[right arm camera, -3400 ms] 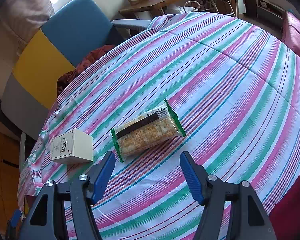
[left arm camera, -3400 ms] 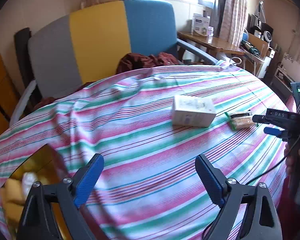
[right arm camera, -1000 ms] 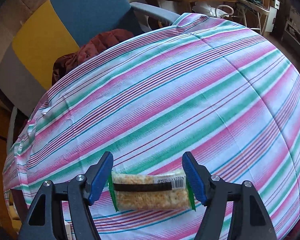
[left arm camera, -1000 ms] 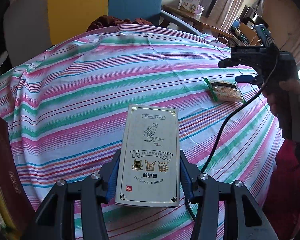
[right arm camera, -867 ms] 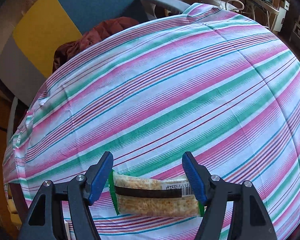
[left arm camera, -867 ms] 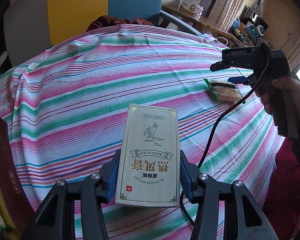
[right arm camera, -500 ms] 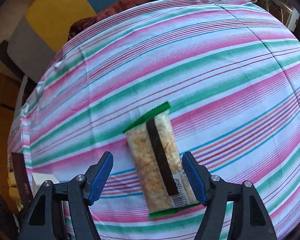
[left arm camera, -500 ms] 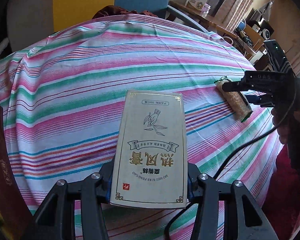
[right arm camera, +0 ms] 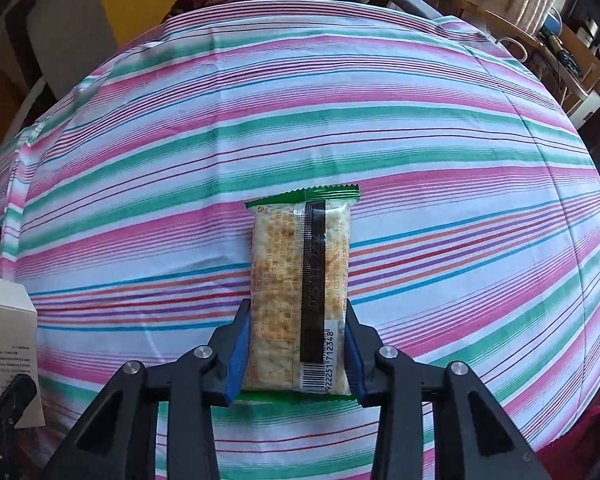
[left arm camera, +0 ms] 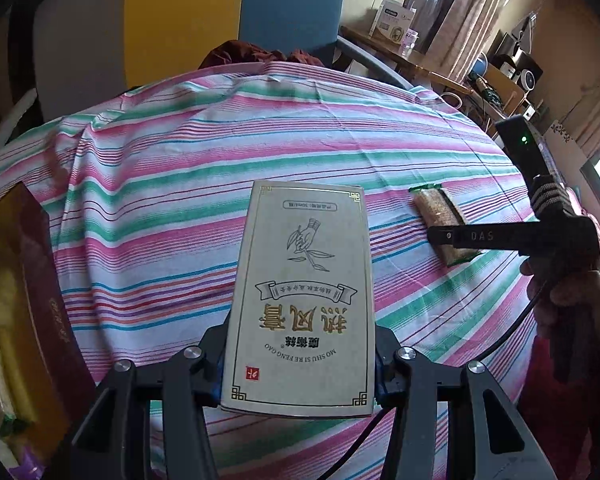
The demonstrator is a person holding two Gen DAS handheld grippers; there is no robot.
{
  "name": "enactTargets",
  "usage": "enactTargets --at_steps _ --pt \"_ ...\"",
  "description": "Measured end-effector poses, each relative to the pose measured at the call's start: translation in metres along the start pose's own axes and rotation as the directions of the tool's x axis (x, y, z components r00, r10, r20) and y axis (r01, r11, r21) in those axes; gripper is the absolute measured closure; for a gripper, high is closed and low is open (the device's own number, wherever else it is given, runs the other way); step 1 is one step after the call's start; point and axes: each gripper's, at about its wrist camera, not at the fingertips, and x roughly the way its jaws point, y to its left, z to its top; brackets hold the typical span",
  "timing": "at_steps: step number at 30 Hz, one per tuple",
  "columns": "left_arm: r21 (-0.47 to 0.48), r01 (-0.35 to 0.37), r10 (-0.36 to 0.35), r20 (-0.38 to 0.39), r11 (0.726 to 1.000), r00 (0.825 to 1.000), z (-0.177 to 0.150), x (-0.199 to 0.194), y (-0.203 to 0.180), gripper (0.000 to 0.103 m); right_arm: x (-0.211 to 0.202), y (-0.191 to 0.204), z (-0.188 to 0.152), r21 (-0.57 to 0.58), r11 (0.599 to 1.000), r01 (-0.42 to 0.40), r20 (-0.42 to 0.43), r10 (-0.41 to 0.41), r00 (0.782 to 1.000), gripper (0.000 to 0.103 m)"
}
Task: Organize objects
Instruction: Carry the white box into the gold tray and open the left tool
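Note:
My left gripper (left arm camera: 298, 364) is shut on a cream box with gold print (left arm camera: 302, 292), held just above the striped cloth. A green-edged cracker packet (right arm camera: 298, 296) lies on the cloth, and my right gripper (right arm camera: 296, 354) is closing on its near end, with both blue pads against the packet's sides. In the left wrist view the same packet (left arm camera: 436, 212) lies to the right under the right gripper (left arm camera: 456, 238), held by a hand (left arm camera: 568, 292). The cream box's side (right arm camera: 6, 344) shows at the left edge of the right wrist view.
A striped cloth (left arm camera: 220, 168) covers the round table. A dark red box (left arm camera: 48, 280) with packets inside sits at the left edge. A grey, yellow and blue chair (left arm camera: 188, 24) stands behind the table with red cloth on it. A cluttered desk (left arm camera: 404, 52) is at the back right.
The right gripper has rolled so that the packet lies lengthwise between its fingers, and its jaws have closed onto the packet. The left gripper has drifted with the box still in it.

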Motion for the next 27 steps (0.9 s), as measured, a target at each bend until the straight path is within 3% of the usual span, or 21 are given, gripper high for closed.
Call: enactTargets --at_steps 8,16,21,27 --pt "-0.019 -0.070 0.071 0.111 0.997 0.991 -0.014 -0.051 0.019 0.051 -0.002 0.006 -0.014 -0.028 0.999 0.030 0.049 -0.029 0.998 0.063" --pt "-0.063 -0.167 0.176 0.211 0.984 0.961 -0.032 -0.098 0.045 0.051 -0.001 0.018 -0.015 -0.053 0.997 0.057 0.074 -0.053 0.996 0.063" --pt "-0.112 -0.187 0.208 0.222 0.976 0.953 -0.043 -0.113 0.065 0.051 0.001 0.020 -0.008 -0.055 0.996 0.064 0.080 -0.059 0.995 0.063" --pt "-0.176 -0.179 0.214 0.205 0.968 0.955 -0.053 -0.118 0.088 0.051 -0.004 0.023 -0.013 -0.053 0.996 0.076 0.088 -0.071 0.994 0.063"
